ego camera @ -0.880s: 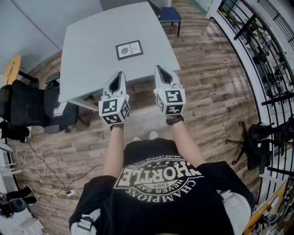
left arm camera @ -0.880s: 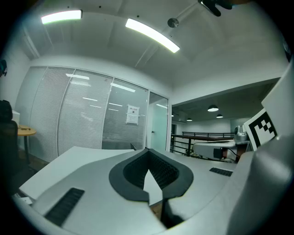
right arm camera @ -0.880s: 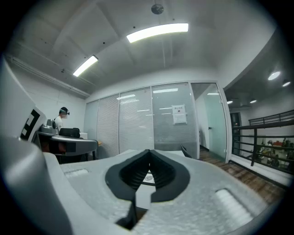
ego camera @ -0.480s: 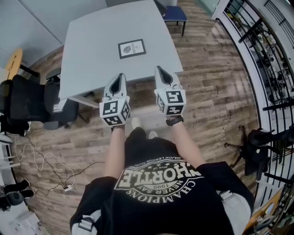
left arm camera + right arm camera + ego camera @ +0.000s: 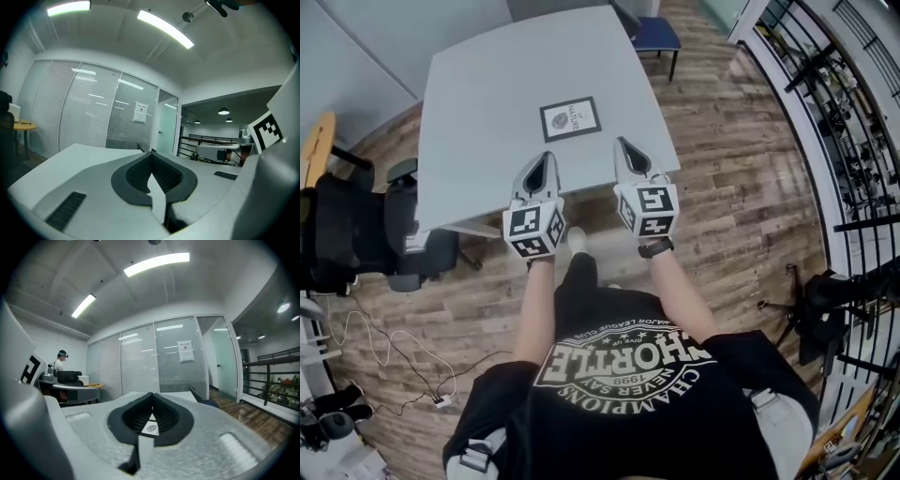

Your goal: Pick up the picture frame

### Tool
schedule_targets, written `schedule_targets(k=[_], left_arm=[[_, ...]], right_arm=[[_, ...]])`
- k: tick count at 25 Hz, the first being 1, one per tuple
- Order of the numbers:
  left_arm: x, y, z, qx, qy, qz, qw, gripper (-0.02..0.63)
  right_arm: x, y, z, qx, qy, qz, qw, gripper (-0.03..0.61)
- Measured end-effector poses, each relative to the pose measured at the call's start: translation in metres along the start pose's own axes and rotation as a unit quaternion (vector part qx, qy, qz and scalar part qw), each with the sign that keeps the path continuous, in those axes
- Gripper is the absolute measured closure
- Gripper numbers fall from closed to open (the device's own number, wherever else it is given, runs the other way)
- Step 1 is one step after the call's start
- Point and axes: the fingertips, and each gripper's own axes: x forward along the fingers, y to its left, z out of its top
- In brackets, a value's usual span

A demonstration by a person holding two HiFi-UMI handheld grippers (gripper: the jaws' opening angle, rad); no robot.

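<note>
The picture frame (image 5: 570,119), black-edged with a white print, lies flat on the grey table (image 5: 487,112), near the middle. Both grippers are held side by side over the table's near edge and point toward the frame. My left gripper (image 5: 546,155) is shut and holds nothing; its tips sit short of the frame and a little left of it. My right gripper (image 5: 622,142) is also shut and holds nothing, just right of the frame's near corner. In the right gripper view the frame (image 5: 151,428) shows through the hollow behind the closed tips (image 5: 152,395). The left gripper view shows closed jaws (image 5: 151,155) and bare tabletop.
A black office chair (image 5: 352,234) stands left of the table, a blue chair (image 5: 657,34) at its far end. A black railing (image 5: 825,94) runs along the right. Cables (image 5: 394,361) lie on the wood floor. A person sits at a desk (image 5: 70,389) at the left.
The table and frame have drawn nearer and lower in the head view as the person stepped forward. Both grippers keep their pose and stay shut.
</note>
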Motion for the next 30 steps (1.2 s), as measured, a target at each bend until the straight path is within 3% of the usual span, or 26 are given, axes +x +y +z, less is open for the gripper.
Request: schedule_targets(k=[9, 18, 23, 30], left_arm=[[0.101, 0.082, 0.024, -0.01, -0.003, -0.005, 0.9999, 0.609], [0.157, 0.165, 0.024, -0.028, 0.02, -0.01, 0.9994, 0.609], [0.177, 0.173, -0.001, -0.041, 0.046, -0.027, 0.9977, 0.609], [0.214, 0.179, -0.043, -0.06, 0.082, -0.044, 0.9938, 0.609]], right_arm=[[0.129, -0.005, 0.018, -0.008, -0.001, 0.002, 1.0, 0.58], [0.23, 0.017, 0.007, 0.006, 0.02, -0.012, 1.0, 0.58], [0.249, 0.016, -0.017, -0.001, 0.055, -0.016, 0.998, 0.58], [0.268, -0.017, -0.058, -0.005, 0.1, -0.04, 0.994, 0.58]])
